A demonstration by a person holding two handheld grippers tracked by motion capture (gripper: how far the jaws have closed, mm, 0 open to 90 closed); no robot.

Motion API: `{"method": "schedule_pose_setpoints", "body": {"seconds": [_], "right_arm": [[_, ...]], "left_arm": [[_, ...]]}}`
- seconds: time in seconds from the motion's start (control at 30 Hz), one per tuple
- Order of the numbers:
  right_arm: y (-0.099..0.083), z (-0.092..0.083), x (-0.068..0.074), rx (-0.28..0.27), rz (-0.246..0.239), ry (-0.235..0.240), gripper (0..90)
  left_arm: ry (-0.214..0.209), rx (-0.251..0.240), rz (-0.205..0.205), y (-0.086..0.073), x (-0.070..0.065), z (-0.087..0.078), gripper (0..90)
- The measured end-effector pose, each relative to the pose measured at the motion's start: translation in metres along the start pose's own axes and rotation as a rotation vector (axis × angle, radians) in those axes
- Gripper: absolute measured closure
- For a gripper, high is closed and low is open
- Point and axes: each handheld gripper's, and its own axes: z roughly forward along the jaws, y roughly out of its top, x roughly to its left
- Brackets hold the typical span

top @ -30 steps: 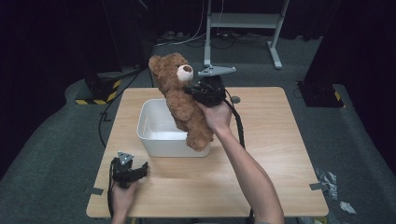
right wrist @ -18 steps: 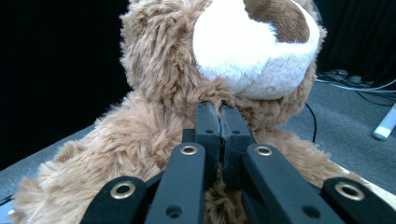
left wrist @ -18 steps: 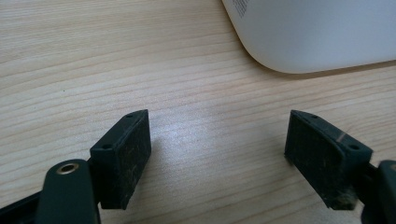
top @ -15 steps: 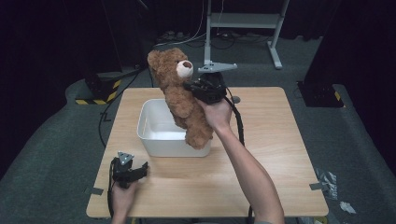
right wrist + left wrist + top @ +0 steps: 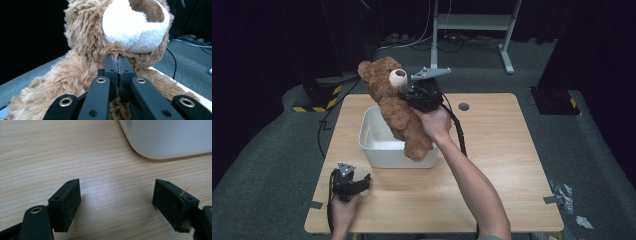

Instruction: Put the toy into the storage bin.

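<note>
A brown teddy bear (image 5: 397, 107) with a white muzzle hangs tilted in the air over the white bin (image 5: 373, 137), its feet near the bin's right front corner. My right gripper (image 5: 408, 96) is shut on the bear's fur just under the chin; in the right gripper view the jaws pinch together on the fur of the bear (image 5: 82, 72) below the muzzle. My left gripper (image 5: 364, 179) rests low over the table near the front left corner, open, with bare wood between its jaws (image 5: 116, 200) and the bin's rounded corner (image 5: 165, 137) ahead.
The wooden table (image 5: 497, 165) has free room at the right and front. A round grommet (image 5: 464, 106) sits in the tabletop behind the right hand. Cables, a metal stand (image 5: 472, 22) and dark curtains lie on the floor beyond.
The right gripper has lifted the bear a little higher and toward the left, over the bin. The left gripper has stayed put.
</note>
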Motion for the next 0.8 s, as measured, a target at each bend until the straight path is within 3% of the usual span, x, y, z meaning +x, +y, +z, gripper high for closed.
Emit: {"method": "schedule_pose_setpoints", "body": {"seconds": [0.5,0.8], "right_arm": [[-0.013,0.031,0.0,0.046,0.031,0.012,88.3],[-0.022,0.036,-0.005,0.053,0.054,0.008,88.2]], "left_arm": [[0.002,-0.007,-0.009,0.0,0.0,0.001,22.5],[0.002,-0.004,-0.004,0.0,0.0,0.001,22.5]]}}
